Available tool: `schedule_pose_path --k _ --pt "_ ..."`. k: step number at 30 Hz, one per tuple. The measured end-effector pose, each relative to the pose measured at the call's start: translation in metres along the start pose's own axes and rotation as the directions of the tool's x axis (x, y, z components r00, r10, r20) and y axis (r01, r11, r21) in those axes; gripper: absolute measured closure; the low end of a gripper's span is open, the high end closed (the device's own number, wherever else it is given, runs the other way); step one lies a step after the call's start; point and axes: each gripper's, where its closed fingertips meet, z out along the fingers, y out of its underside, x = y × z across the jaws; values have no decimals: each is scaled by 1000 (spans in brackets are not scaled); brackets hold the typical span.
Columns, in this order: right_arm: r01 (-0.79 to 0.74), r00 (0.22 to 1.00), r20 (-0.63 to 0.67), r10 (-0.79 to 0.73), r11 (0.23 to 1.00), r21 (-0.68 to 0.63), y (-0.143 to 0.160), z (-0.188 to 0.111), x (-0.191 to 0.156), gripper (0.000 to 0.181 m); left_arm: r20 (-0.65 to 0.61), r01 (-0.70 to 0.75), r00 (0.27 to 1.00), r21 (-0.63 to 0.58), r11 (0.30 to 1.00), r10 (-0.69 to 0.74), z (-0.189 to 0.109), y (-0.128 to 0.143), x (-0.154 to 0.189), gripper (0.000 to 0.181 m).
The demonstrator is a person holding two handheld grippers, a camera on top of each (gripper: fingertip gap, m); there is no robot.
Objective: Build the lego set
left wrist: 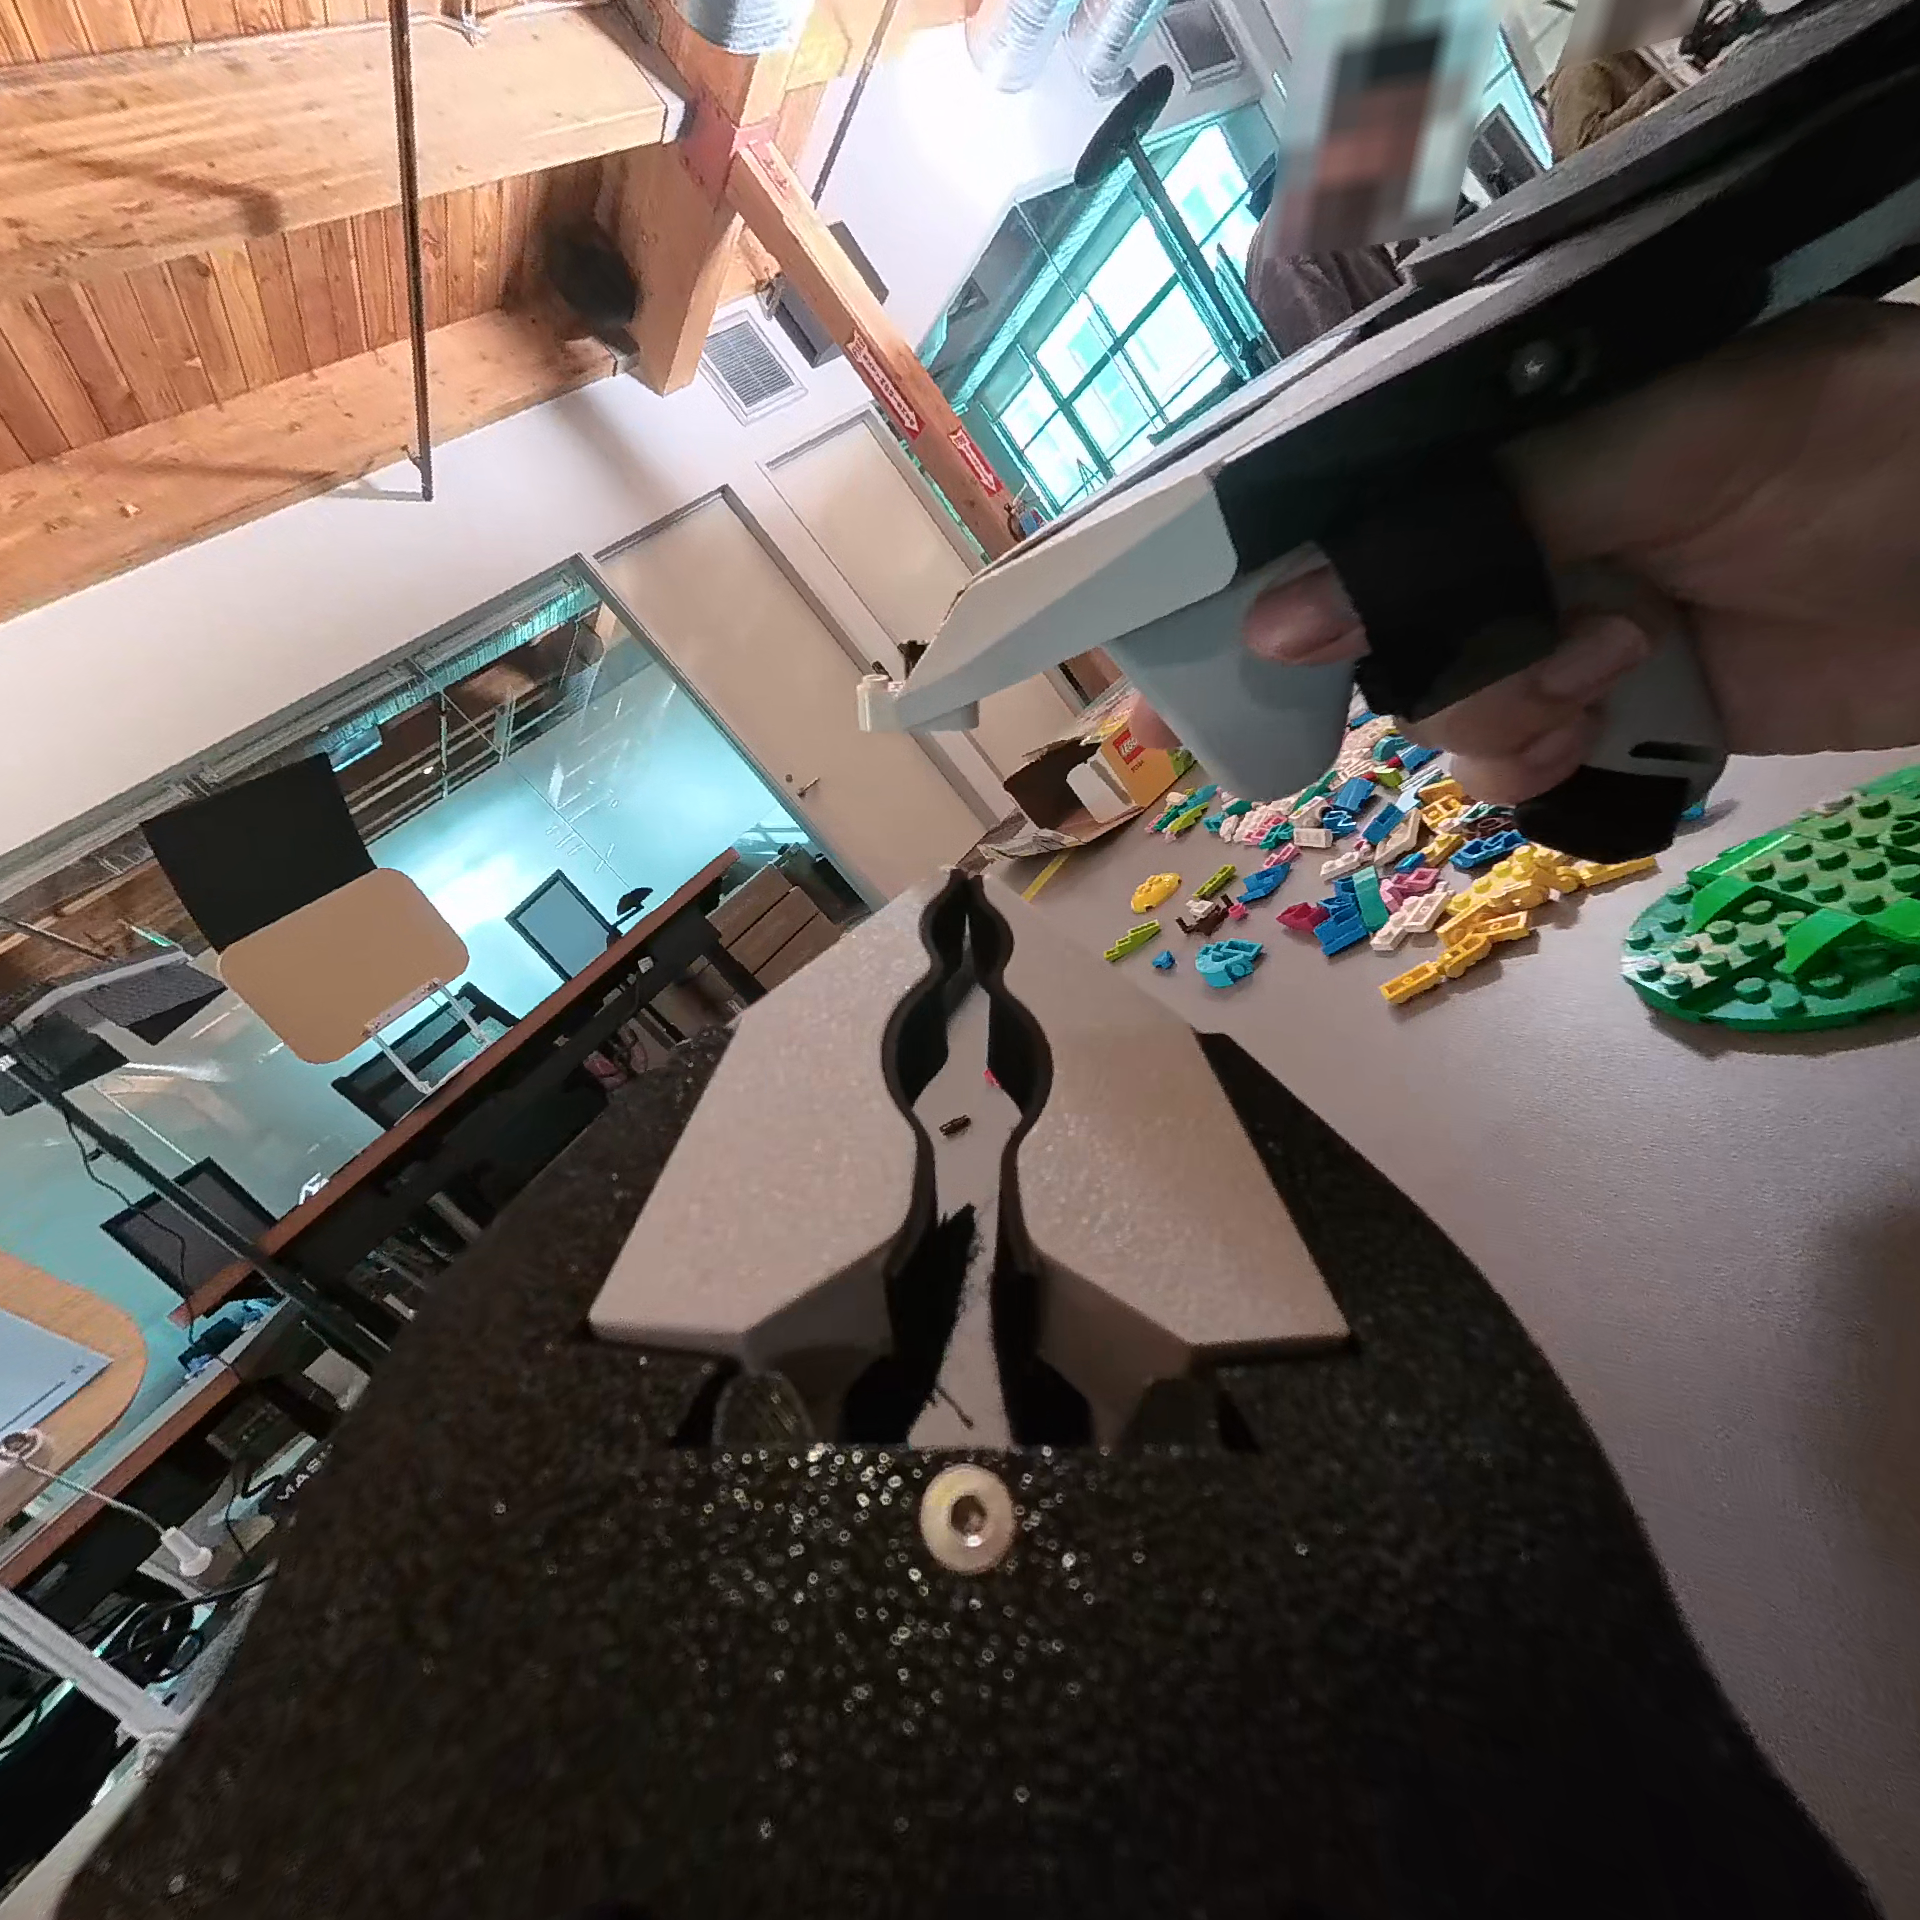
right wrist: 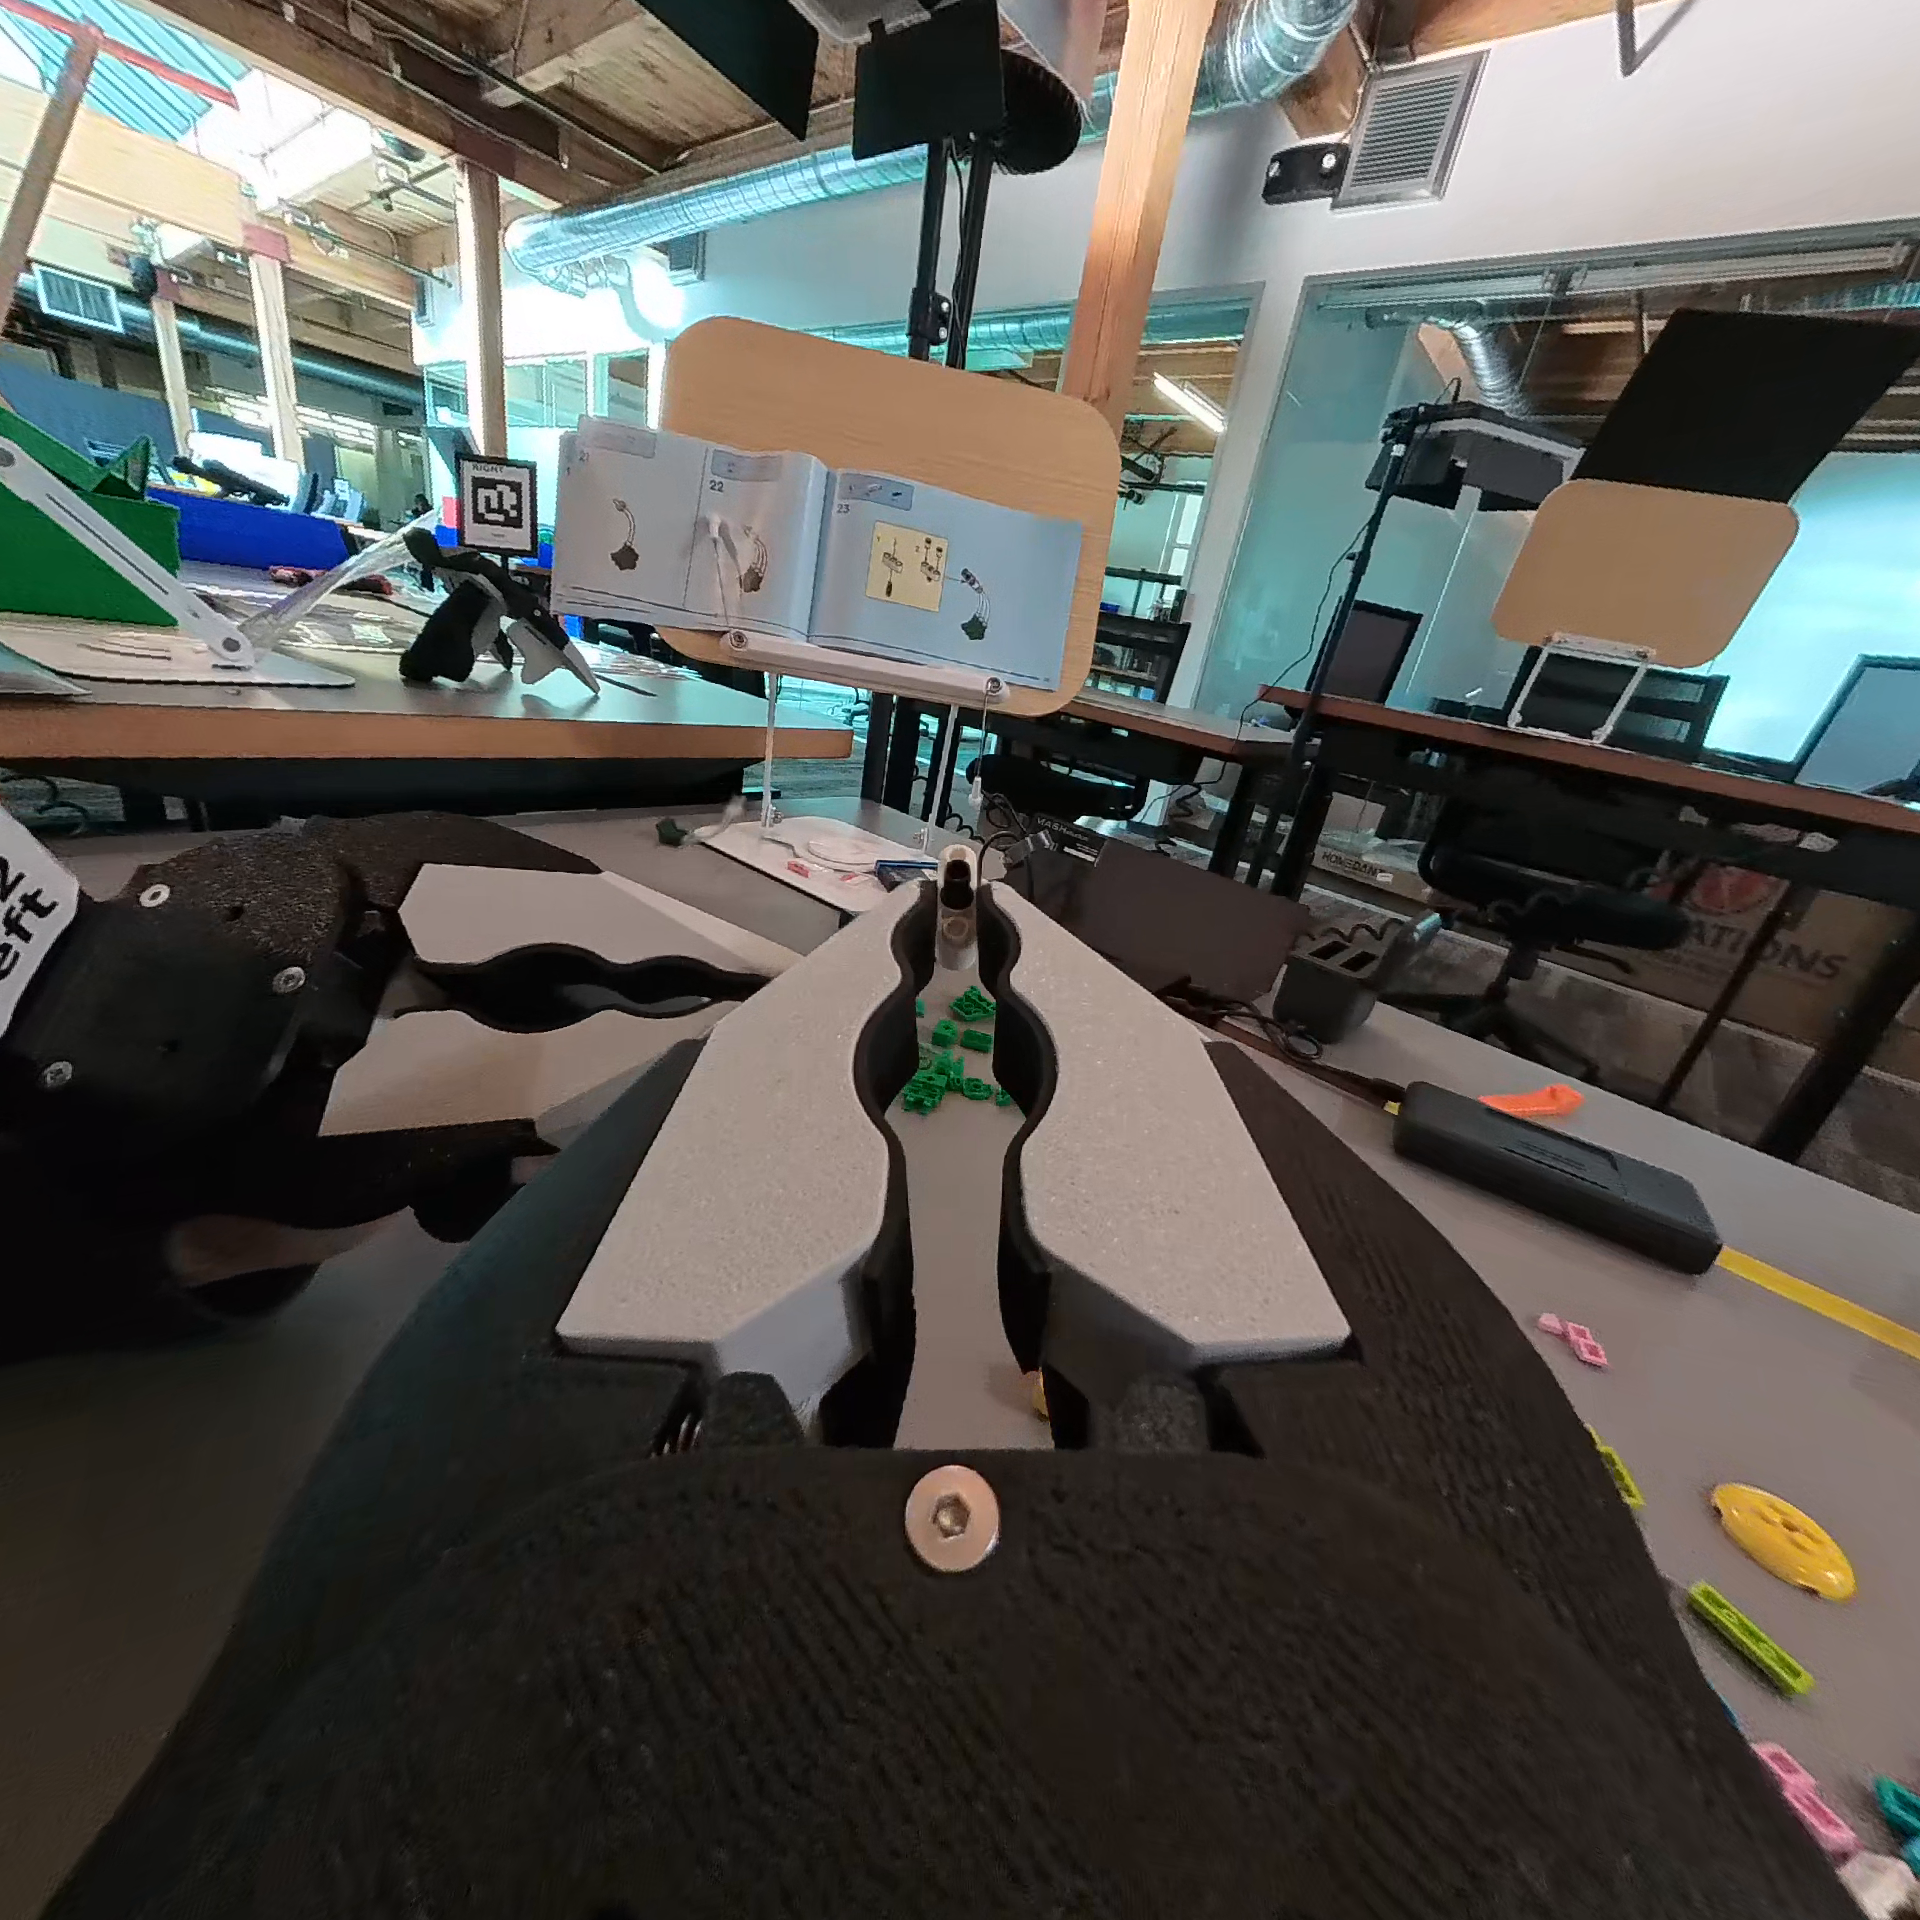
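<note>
My right gripper point(right wrist: 956, 920) is shut on a small white tube-shaped piece point(right wrist: 954, 883) that sticks out past its tips. In the left wrist view the right gripper point(left wrist: 891, 709) is held by a hand above the table, with the white piece point(left wrist: 876, 698) at its tip. My left gripper point(left wrist: 963, 891) is shut with nothing visible between its tips. It is tilted, beside and to the left of the right one point(right wrist: 764, 977). A green studded baseplate point(left wrist: 1787, 935) lies on the grey table point(left wrist: 1455, 1195). A pile of loose coloured bricks point(left wrist: 1403, 862) lies beyond it.
An open instruction booklet point(right wrist: 821, 561) stands on a holder at the table's far edge. Several small green pieces point(right wrist: 951, 1070) lie ahead of the right gripper. A black power bank point(right wrist: 1548, 1184), a yellow disc point(right wrist: 1782, 1553) and a yellow box point(left wrist: 1132, 764) are also on the table. Both grippers' tips are close together, under 4 cm apart. The green studded baseplate point(left wrist: 1787, 935) is about 15 cm from my left fingertips.
</note>
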Motion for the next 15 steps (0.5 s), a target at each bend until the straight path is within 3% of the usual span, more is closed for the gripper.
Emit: schedule_pose_path --k 9,15 --pt "-23 1000 4 23 1000 19 -1 -1 -1 175 -2 65 998 9 998 -65 0 -1 -1 181" --pt "-86 996 -10 87 996 37 11 1 -2 175 9 249 968 68 966 -250 -2 -2 -9 181"
